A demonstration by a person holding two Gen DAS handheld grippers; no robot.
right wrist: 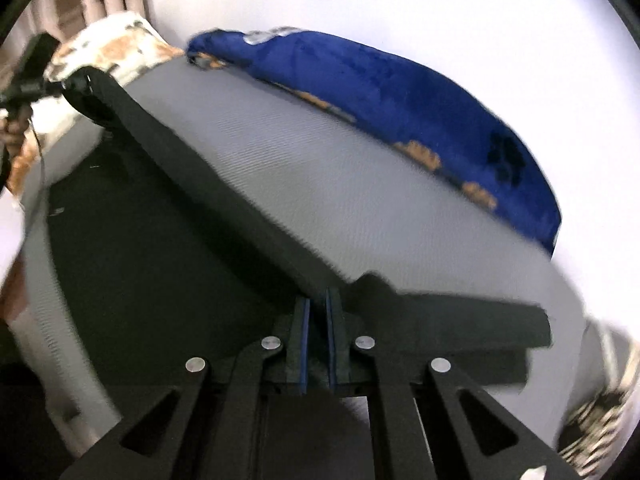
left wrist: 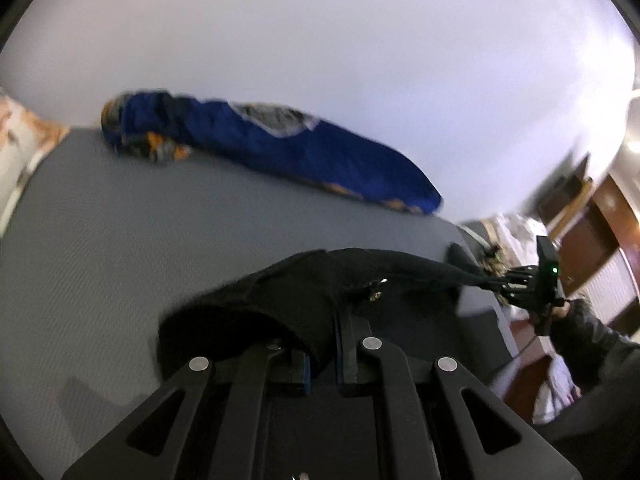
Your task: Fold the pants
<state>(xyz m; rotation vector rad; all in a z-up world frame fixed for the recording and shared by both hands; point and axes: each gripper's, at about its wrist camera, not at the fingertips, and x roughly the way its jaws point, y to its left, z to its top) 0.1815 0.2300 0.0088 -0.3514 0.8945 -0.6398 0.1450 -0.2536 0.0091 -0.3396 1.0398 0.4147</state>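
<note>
Stretching taut between both grippers, the pants (right wrist: 208,184) hang just above the grey bed (right wrist: 360,208). Left gripper (left wrist: 322,364) pinches one end, right gripper (right wrist: 316,344) the other. Soft, light cloth, likely to sag; edges are the best hold. A blue blanket (left wrist: 280,148) lies along the bed's far edge, by a white wall (left wrist: 320,40).

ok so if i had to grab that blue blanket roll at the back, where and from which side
Probably the tapered right end of the blue blanket, coming from the front across the grey mattress. It lies along the wall, so the back is blocked. Both grippers are shut on the black pants.
</note>
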